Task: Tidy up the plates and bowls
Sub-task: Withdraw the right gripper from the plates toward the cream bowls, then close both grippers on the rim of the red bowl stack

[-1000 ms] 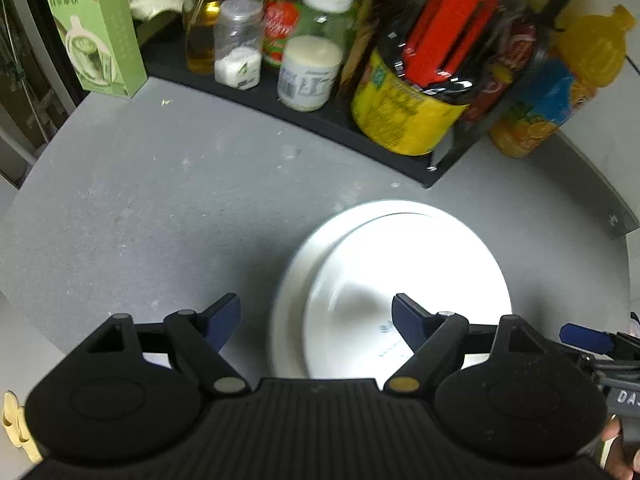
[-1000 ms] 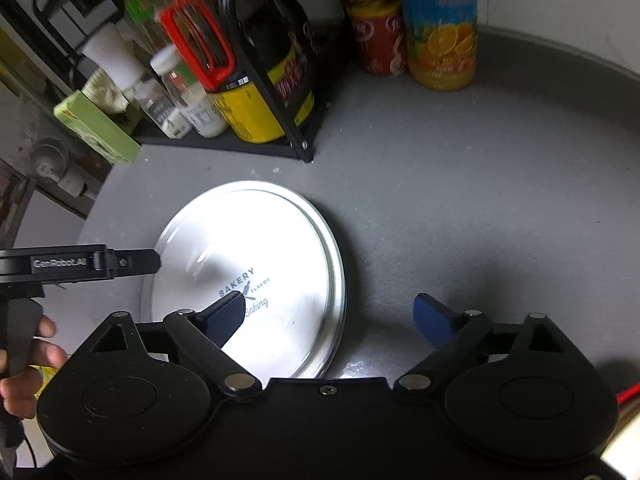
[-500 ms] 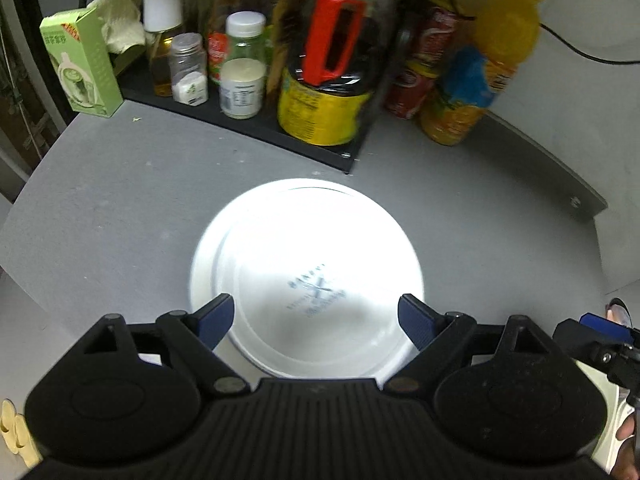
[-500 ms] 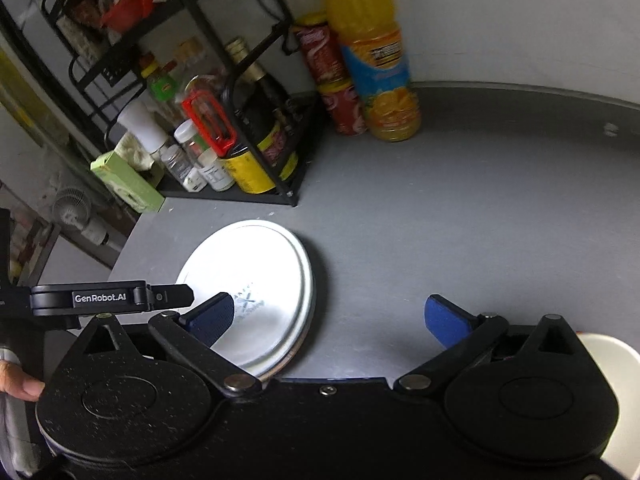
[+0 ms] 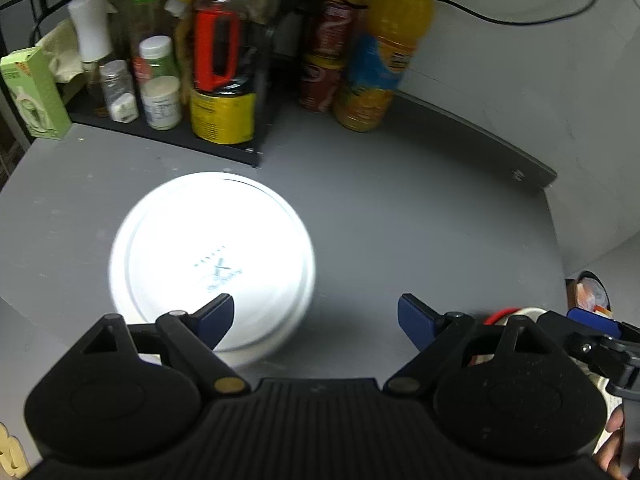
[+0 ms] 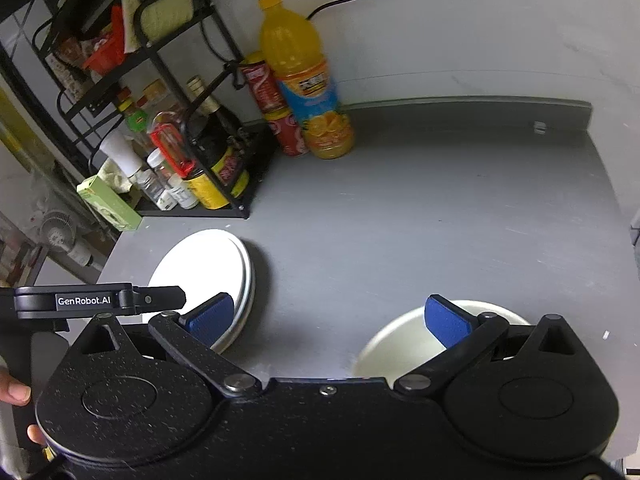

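A: Left gripper pulled back and up from the white plates; stack now sits under its left finger only.

B: Right gripper also backed away. White bowl has come into view under its right finger.

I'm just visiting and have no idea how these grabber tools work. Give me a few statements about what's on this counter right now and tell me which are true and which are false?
1. Both grippers are open and holding nothing. True: the left gripper and the right gripper have their blue pads spread apart.
2. The white plates lie flat on the grey counter. True.
3. The orange juice bottle has tipped over. False: it stands upright by the wall, beside the red cans.
4. A white bowl sits near the right gripper. True.
5. The plates are stored on the black rack. False: the rack holds bottles and jars; the plates are on the counter in front of it.
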`<control>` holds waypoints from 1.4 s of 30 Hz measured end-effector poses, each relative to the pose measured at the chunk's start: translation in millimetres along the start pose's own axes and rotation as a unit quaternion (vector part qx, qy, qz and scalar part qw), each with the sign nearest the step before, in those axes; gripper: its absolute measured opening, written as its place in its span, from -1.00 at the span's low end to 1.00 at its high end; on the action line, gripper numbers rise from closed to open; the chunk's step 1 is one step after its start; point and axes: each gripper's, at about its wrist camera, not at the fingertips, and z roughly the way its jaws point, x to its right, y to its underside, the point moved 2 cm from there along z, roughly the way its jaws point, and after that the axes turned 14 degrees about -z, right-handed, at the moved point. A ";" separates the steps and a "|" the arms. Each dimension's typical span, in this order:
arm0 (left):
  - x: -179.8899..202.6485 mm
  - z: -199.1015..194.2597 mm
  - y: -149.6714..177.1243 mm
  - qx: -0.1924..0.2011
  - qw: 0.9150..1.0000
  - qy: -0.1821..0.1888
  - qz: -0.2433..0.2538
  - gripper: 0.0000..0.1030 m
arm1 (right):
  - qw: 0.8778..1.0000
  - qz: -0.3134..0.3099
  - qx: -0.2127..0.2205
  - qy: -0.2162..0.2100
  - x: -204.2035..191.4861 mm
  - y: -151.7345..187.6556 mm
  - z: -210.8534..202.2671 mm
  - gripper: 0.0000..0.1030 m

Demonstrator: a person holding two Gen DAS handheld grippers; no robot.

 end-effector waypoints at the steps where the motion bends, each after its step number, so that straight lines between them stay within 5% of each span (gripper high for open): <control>1: 5.0 0.2 2.5 -0.002 1.000 0.002 0.003 0.71 | 1.000 0.004 0.002 0.001 4.0 2.5 -3.1 0.99; 18: 69.7 12.2 42.9 -0.045 0.997 0.039 0.048 0.71 | 0.995 0.078 0.009 0.056 66.1 49.9 -31.5 0.99; 27: 86.8 40.0 57.4 -0.079 0.995 0.026 0.059 0.70 | 0.991 0.112 -0.015 0.069 89.9 74.3 -25.9 0.93; 38: 97.4 73.7 73.7 -0.122 0.990 0.045 0.052 0.61 | 0.986 0.143 -0.057 0.067 106.6 99.5 -8.1 0.23; 42: 101.4 88.8 81.0 -0.141 0.988 0.048 0.050 0.29 | 0.982 0.163 -0.074 0.059 113.1 110.8 0.6 0.00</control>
